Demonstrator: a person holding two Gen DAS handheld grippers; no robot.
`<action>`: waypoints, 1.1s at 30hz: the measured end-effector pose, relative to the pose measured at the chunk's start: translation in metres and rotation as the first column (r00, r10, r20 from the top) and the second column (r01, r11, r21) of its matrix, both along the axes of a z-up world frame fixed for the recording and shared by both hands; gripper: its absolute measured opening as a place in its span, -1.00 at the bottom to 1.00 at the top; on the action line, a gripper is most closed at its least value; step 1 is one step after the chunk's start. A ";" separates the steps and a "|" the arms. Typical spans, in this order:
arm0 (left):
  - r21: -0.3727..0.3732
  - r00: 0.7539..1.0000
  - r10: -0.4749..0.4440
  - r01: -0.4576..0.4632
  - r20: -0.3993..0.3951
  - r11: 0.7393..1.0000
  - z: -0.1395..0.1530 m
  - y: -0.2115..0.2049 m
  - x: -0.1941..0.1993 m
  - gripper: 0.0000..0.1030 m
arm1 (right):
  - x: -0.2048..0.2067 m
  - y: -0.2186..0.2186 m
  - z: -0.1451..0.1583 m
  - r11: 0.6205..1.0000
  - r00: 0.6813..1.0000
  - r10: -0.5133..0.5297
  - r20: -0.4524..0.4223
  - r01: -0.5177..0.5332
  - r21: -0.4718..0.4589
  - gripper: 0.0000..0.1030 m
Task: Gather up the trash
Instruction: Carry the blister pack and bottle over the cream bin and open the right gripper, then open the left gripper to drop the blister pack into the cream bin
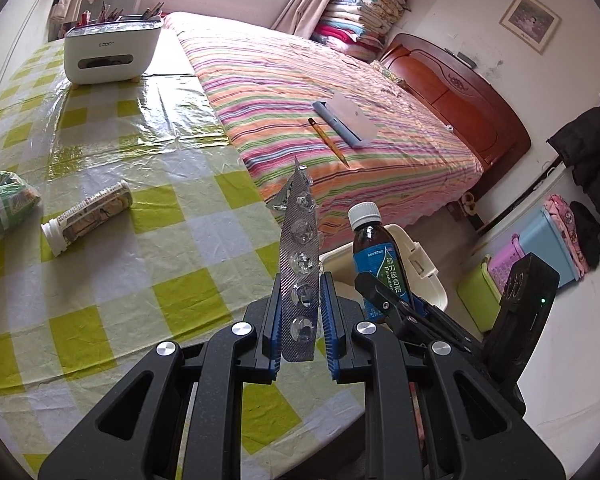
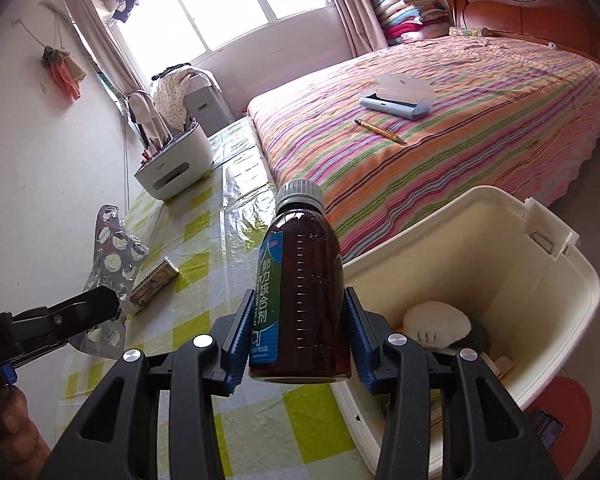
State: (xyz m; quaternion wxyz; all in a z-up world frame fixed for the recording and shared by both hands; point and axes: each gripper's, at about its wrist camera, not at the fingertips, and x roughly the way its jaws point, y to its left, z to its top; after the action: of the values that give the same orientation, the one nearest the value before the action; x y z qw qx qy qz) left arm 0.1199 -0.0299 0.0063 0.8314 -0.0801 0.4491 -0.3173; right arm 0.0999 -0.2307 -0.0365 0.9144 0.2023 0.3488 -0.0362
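Observation:
My left gripper [image 1: 300,300] is shut on an empty silver blister pack [image 1: 300,260] and holds it upright above the table's right edge; the pack also shows in the right wrist view [image 2: 114,256]. My right gripper [image 2: 296,320] is shut on a brown syrup bottle [image 2: 304,288] with a grey cap, held upright beside the cream bin [image 2: 540,264]. The bottle [image 1: 374,256] and bin [image 1: 428,276] show to the right in the left wrist view. A white pill bottle [image 1: 88,216] and a crumpled green wrapper [image 1: 8,204] lie on the checked tablecloth [image 1: 120,280].
A white desk organiser [image 1: 112,50] with pens stands at the table's far end. A striped bed [image 1: 320,104] with a pencil [image 1: 328,142] and a grey lint brush [image 1: 346,120] lies beyond. The bin holds a white crumpled item [image 2: 436,324]. Coloured boxes [image 1: 540,248] sit on the floor.

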 end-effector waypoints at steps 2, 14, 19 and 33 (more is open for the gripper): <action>0.002 1.000 -0.011 0.011 0.000 1.000 -0.001 -0.007 0.000 -0.68 | -0.002 -0.006 0.000 1.000 1.000 -0.026 -0.006 0.026 -0.007 -0.19; 0.011 0.998 -0.070 0.070 -0.006 0.998 -0.006 -0.047 0.001 -0.68 | -0.012 -0.034 -0.001 0.992 0.992 -0.125 -0.010 0.126 0.013 -0.18; 0.011 0.997 -0.082 0.082 -0.010 0.997 -0.008 -0.059 0.004 -0.68 | -0.018 -0.046 -0.002 0.985 0.986 -0.168 -0.004 0.168 0.027 -0.17; -0.013 0.990 -0.132 0.131 -0.041 0.991 -0.018 -0.087 0.008 -0.68 | -0.057 -0.082 0.014 0.937 0.928 -0.335 0.163 0.311 0.158 -0.15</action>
State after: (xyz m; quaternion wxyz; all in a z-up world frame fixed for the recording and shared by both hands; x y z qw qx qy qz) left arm 0.1280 -0.1167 -0.0119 0.7987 -0.0613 0.4690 -0.3720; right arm 0.0426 -0.3131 -0.0229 0.9097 0.3181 0.2245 -0.1447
